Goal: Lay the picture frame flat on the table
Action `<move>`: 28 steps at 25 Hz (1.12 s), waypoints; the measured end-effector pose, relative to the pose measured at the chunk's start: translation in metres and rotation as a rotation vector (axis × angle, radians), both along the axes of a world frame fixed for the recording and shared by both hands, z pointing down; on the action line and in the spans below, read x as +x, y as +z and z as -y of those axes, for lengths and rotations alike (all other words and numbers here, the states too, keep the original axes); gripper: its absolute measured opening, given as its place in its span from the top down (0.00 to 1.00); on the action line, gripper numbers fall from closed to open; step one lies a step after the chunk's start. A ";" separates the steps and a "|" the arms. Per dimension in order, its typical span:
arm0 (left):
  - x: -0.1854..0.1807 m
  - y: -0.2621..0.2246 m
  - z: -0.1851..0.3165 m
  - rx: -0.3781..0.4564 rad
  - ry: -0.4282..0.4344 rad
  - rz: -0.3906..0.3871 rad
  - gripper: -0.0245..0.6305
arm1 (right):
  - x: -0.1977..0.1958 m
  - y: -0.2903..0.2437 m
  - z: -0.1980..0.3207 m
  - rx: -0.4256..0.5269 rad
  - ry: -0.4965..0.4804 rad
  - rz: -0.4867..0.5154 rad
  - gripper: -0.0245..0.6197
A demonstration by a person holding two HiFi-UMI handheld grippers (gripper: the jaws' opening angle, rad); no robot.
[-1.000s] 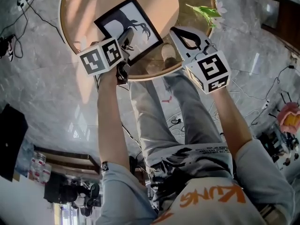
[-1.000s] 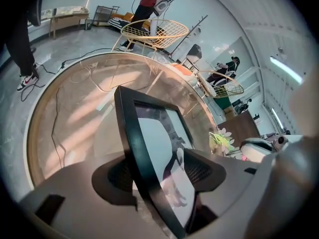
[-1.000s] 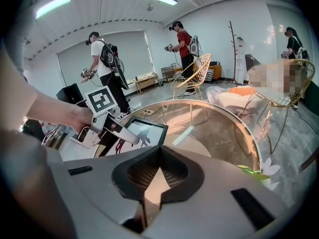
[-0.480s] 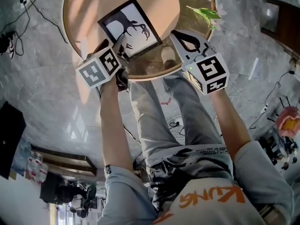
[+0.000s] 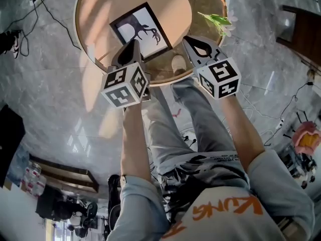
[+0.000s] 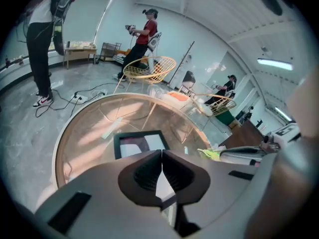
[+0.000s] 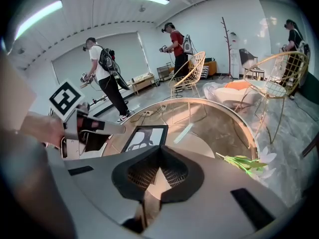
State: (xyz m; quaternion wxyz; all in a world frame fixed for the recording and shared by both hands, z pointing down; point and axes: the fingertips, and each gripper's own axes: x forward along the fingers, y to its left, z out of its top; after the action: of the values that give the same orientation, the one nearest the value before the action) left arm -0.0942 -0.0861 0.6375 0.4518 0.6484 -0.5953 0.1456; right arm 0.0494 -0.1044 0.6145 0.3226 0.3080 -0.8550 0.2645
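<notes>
The black picture frame (image 5: 142, 28) with a dark antler print lies flat on the round table (image 5: 79, 36), also shown in the left gripper view (image 6: 141, 142) and the right gripper view (image 7: 145, 136). My left gripper (image 5: 131, 50) hovers just in front of the frame's near corner, its jaws shut with nothing between them (image 6: 162, 156). To the right of the frame, over the table's near edge, my right gripper (image 5: 193, 42) is also shut and empty (image 7: 159, 154).
A green sprig with a white flower (image 5: 219, 18) lies at the table's right rim. A white shoe (image 5: 178, 63) shows through the glass. Cables run over the marble floor. Wire chairs (image 7: 191, 69) and several people stand beyond the table.
My left gripper has drawn back off the frame toward me and to the right, and its jaws have shut. The frame stays flat on the table. The right gripper has barely moved.
</notes>
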 end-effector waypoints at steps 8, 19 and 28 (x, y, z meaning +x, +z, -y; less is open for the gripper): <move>0.020 -0.095 0.014 0.157 0.048 0.081 0.93 | -0.002 -0.072 0.018 -0.025 0.077 0.116 0.96; -0.009 -0.261 0.029 0.297 -0.071 0.264 0.93 | -0.003 -0.228 0.053 0.188 0.031 0.140 0.96; -0.038 -0.428 0.027 0.506 -0.133 0.402 0.93 | -0.010 -0.410 0.080 0.470 0.072 0.256 0.96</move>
State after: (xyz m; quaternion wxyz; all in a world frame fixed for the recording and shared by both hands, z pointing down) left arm -0.1319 -0.1130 0.2095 0.1585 0.6582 -0.7306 0.0884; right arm 0.0396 -0.1846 0.2049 0.1219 0.3685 -0.9154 0.1068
